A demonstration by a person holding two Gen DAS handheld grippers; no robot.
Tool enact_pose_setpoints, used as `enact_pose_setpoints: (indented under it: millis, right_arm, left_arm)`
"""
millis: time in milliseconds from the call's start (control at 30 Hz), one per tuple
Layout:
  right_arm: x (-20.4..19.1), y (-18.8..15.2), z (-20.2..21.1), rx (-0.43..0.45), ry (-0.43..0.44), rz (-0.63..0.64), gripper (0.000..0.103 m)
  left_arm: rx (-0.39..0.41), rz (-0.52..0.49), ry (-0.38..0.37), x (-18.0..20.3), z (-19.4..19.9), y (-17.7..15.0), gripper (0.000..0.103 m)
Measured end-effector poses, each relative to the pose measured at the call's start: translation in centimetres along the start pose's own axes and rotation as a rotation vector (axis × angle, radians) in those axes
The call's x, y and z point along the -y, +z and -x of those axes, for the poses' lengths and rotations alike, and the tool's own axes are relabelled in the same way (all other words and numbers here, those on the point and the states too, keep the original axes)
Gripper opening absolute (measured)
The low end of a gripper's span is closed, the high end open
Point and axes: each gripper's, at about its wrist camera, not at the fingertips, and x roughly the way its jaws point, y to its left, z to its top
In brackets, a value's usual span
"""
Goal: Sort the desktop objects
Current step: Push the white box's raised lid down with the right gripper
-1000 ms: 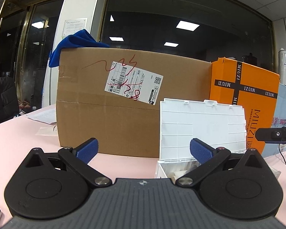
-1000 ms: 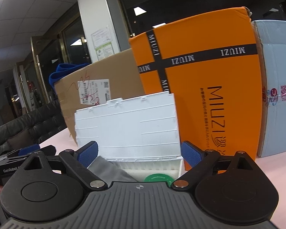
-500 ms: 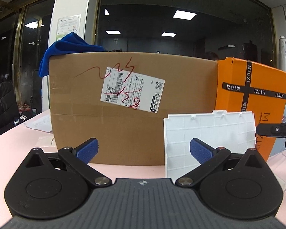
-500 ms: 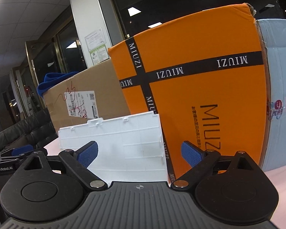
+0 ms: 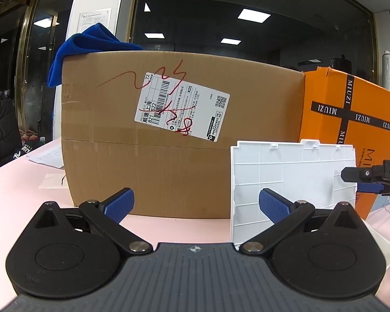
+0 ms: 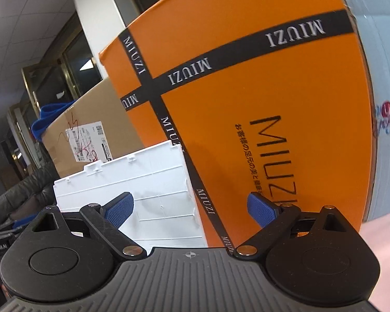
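A white plastic organizer lid (image 5: 293,182) stands upright on the pink table, right of centre in the left wrist view and at lower left as the same lid (image 6: 132,192) in the right wrist view. The box under it is hidden behind both gripper bodies. My left gripper (image 5: 196,205) is open with nothing between its blue pads, and it faces the brown carton. My right gripper (image 6: 191,212) is open too, empty, tilted, and pointed at the orange box. The right gripper's tip (image 5: 369,179) shows at the right edge of the left wrist view.
A large brown carton (image 5: 169,140) with a shipping label stands behind the lid, a blue cloth (image 5: 83,49) draped on its top left corner. An orange MIUZI box (image 6: 260,104) and a pale blue box (image 6: 382,104) stand to the right. Papers (image 5: 49,156) lie at far left.
Both grippers have risen and drawn back, so the organizer's open tray and its contents have dropped out of sight. The right gripper has swung right and tilted toward the orange box.
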Motion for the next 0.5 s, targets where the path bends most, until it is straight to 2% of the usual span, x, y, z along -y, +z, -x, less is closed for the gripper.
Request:
enact_pose_setpoints:
  millis: [300,500]
  right_arm:
    - [-0.41,-0.03,0.23,0.025,0.029,0.008,0.094]
    - [-0.80,-0.11,0.58,0.038,0.044,0.022,0.090]
  left_arm:
    - [0.001,0.011,-0.009,-0.03,0.01,-0.06,0.103]
    - [-0.003,0.009,-0.011,0.08,-0.04,-0.15,0.103]
